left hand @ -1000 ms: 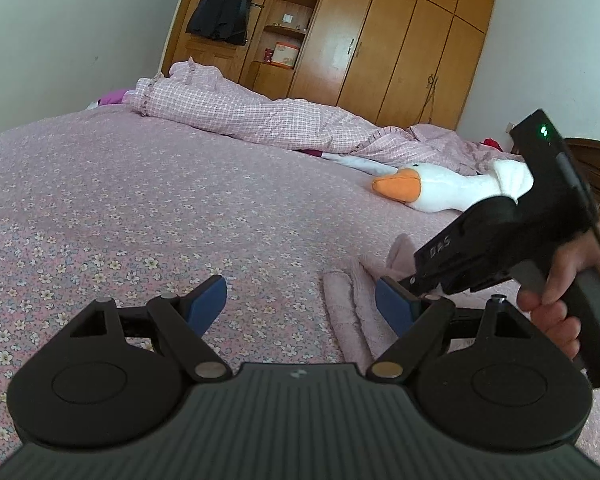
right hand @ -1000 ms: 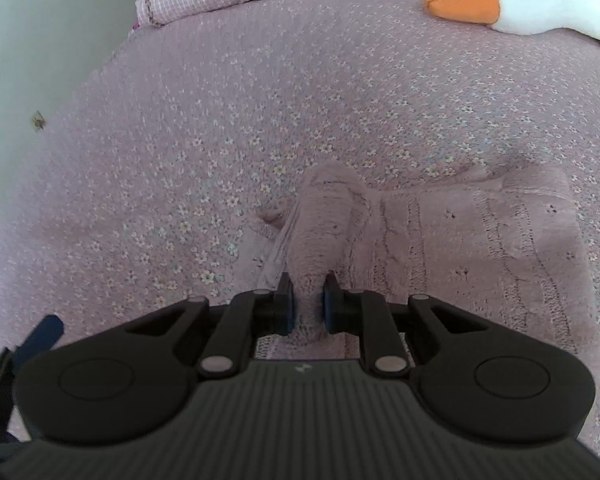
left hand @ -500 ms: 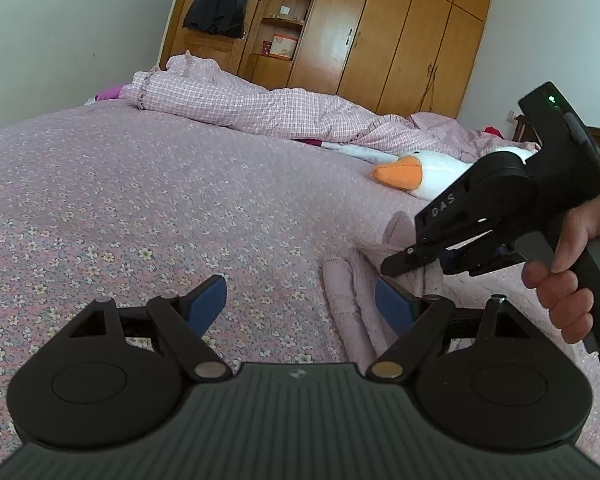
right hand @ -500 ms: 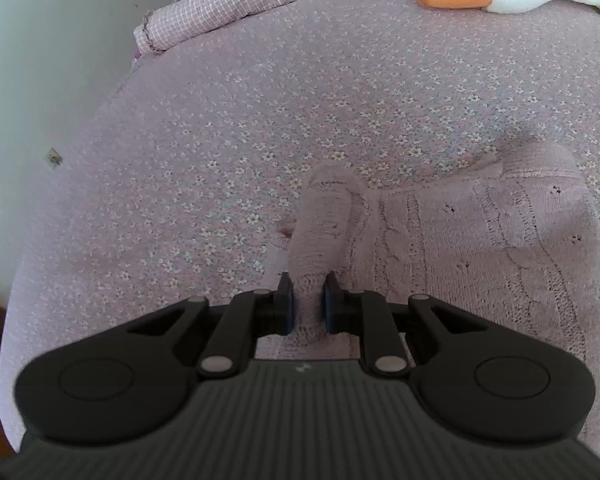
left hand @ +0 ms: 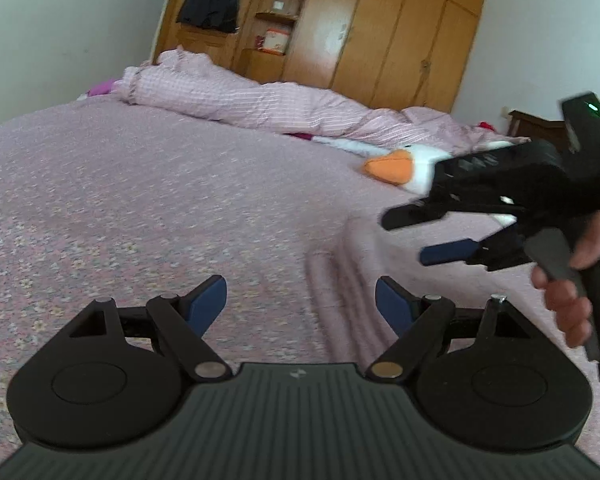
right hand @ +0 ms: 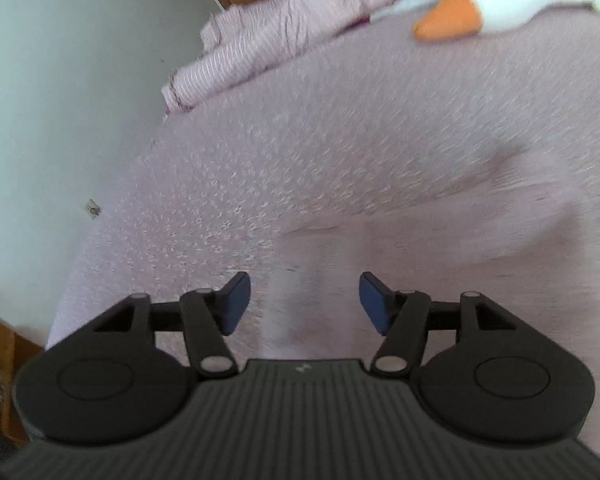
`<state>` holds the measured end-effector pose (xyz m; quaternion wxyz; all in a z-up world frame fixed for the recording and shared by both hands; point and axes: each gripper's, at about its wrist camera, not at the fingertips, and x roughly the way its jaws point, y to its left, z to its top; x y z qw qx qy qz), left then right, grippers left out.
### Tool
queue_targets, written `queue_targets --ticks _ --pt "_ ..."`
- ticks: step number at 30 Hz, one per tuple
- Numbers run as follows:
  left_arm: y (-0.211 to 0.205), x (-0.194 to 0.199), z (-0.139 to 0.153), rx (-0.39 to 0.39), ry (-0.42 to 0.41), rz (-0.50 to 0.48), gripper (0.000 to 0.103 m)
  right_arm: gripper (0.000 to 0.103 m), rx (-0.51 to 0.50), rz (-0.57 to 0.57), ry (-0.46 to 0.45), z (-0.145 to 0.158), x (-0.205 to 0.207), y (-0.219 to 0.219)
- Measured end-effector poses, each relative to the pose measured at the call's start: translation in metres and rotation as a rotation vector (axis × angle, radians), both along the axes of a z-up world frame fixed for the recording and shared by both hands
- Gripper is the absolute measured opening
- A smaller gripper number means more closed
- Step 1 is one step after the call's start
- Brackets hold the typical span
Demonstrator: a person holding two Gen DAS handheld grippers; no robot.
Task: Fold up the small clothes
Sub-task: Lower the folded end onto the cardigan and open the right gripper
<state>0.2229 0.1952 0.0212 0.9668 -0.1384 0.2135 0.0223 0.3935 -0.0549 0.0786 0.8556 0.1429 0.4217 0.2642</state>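
Note:
A small pink knitted garment (left hand: pixel 352 276) lies flat on the flowered bedspread (left hand: pixel 140 200), blurred in both views. In the right wrist view the knitted garment (right hand: pixel 440 256) spreads below and ahead of my right gripper (right hand: pixel 304 304), which is open with nothing between its blue pads. My left gripper (left hand: pixel 300 304) is also open and empty, low over the bed at the garment's left edge. In the left wrist view the right gripper (left hand: pixel 412 236) hovers above the garment, held by a hand (left hand: pixel 576 280), jaws apart.
A white plush goose with an orange beak (left hand: pixel 392 166) lies beyond the garment. A rolled pink checked duvet (left hand: pixel 240 100) runs along the far side of the bed. A wooden wardrobe (left hand: pixel 380 32) stands behind. The bed's left edge and wall (right hand: pixel 60 120) show in the right wrist view.
My right gripper was shut on the garment's sleeve; it has opened, let go and lifted away. The sleeve now lies down on the garment. The left gripper stayed open.

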Motion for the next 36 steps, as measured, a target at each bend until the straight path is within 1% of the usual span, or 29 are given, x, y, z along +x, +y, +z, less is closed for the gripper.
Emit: queue_targets --ticks 2,3,5,7,9,10,11,12,13,14,16,17,20,21,22,24,25,26,27,28,29,30,31,33,34,35,36 --pt "-0.01 -0.001 0.001 -0.005 -0.007 -0.029 0.089 0.063 -0.007 0.012 -0.057 0.007 -0.017 -0.027" --pt "-0.015 0.0 0.002 -0.014 -0.005 -0.041 0.091 0.063 -0.014 0.014 -0.096 0.009 -0.029 -0.043" --pt "-0.026 0.002 0.002 -0.059 0.002 -0.074 0.095 0.063 -0.041 -0.004 -0.196 0.011 -0.055 -0.078" --pt "-0.038 0.007 0.0 -0.089 0.006 -0.106 0.097 0.063 -0.096 -0.038 -0.313 0.005 -0.088 -0.109" --pt "-0.054 0.011 -0.007 -0.075 0.023 -0.121 0.097 0.065 -0.142 -0.056 -0.391 -0.006 -0.115 -0.128" --pt "-0.061 0.012 -0.011 -0.056 0.032 -0.12 0.095 0.065 -0.158 -0.06 -0.418 -0.015 -0.129 -0.136" --pt "-0.067 0.013 -0.014 -0.033 0.04 -0.122 0.09 0.065 -0.173 -0.056 -0.437 -0.023 -0.139 -0.14" --pt "-0.072 0.015 -0.016 -0.016 0.049 -0.126 0.067 0.064 -0.197 -0.045 -0.459 -0.031 -0.149 -0.143" --pt "-0.076 0.018 -0.017 -0.002 0.067 -0.123 0.028 0.064 -0.226 -0.041 -0.482 -0.041 -0.158 -0.143" --pt "-0.077 0.021 -0.019 -0.005 0.092 -0.097 0.02 0.064 -0.254 -0.03 -0.497 -0.05 -0.165 -0.14" --pt "-0.071 0.024 -0.023 -0.075 0.099 -0.086 0.018 0.063 -0.295 -0.003 -0.504 -0.064 -0.169 -0.132" --pt "-0.069 0.025 -0.024 -0.089 0.1 -0.081 0.018 0.063 -0.307 0.001 -0.513 -0.069 -0.169 -0.129" --pt "-0.067 0.025 -0.026 -0.06 0.118 -0.076 0.02 0.063 -0.342 -0.027 -0.518 -0.08 -0.161 -0.117" --pt "-0.067 0.025 -0.026 -0.059 0.131 -0.077 0.033 0.063 -0.351 -0.054 -0.51 -0.081 -0.159 -0.116" --pt "-0.066 0.026 -0.027 -0.062 0.147 -0.087 0.05 0.063 -0.34 -0.085 -0.499 -0.081 -0.154 -0.115" --pt "-0.067 0.024 -0.026 -0.082 0.134 -0.118 0.063 0.062 -0.292 -0.123 -0.489 -0.079 -0.149 -0.118" --pt "-0.069 0.023 -0.026 -0.079 0.122 -0.124 0.06 0.062 -0.283 -0.132 -0.478 -0.079 -0.146 -0.119" --pt "-0.071 0.024 -0.026 -0.059 0.131 -0.115 0.048 0.055 -0.289 -0.129 -0.461 -0.08 -0.142 -0.118" --pt "-0.072 0.026 -0.027 -0.042 0.145 -0.093 0.018 0.033 -0.297 -0.129 -0.45 -0.082 -0.14 -0.118" --pt "-0.07 0.027 -0.029 -0.052 0.146 -0.086 0.018 0.032 -0.283 -0.122 -0.438 -0.083 -0.138 -0.119" --pt "-0.067 0.027 -0.028 -0.077 0.143 -0.087 0.017 0.03 -0.275 -0.135 -0.449 -0.082 -0.142 -0.12" --pt "-0.064 0.025 -0.025 -0.089 0.138 -0.085 0.015 0.028 -0.266 -0.139 -0.475 -0.08 -0.149 -0.12" --pt "-0.061 0.023 -0.02 -0.086 0.129 -0.081 0.014 0.028 -0.264 -0.136 -0.509 -0.077 -0.158 -0.121" --pt "-0.053 0.017 -0.008 -0.081 0.121 -0.082 0.014 0.027 -0.275 -0.124 -0.546 -0.073 -0.175 -0.121" --pt "-0.049 0.014 -0.005 -0.083 0.117 -0.076 0.014 0.027 -0.28 -0.12 -0.541 -0.074 -0.18 -0.122" --pt "-0.045 0.013 -0.005 -0.082 0.124 -0.068 0.014 0.027 -0.275 -0.122 -0.514 -0.077 -0.182 -0.124" --pt "-0.041 0.012 -0.007 -0.089 0.141 -0.07 0.014 0.027 -0.262 -0.134 -0.461 -0.081 -0.179 -0.127"
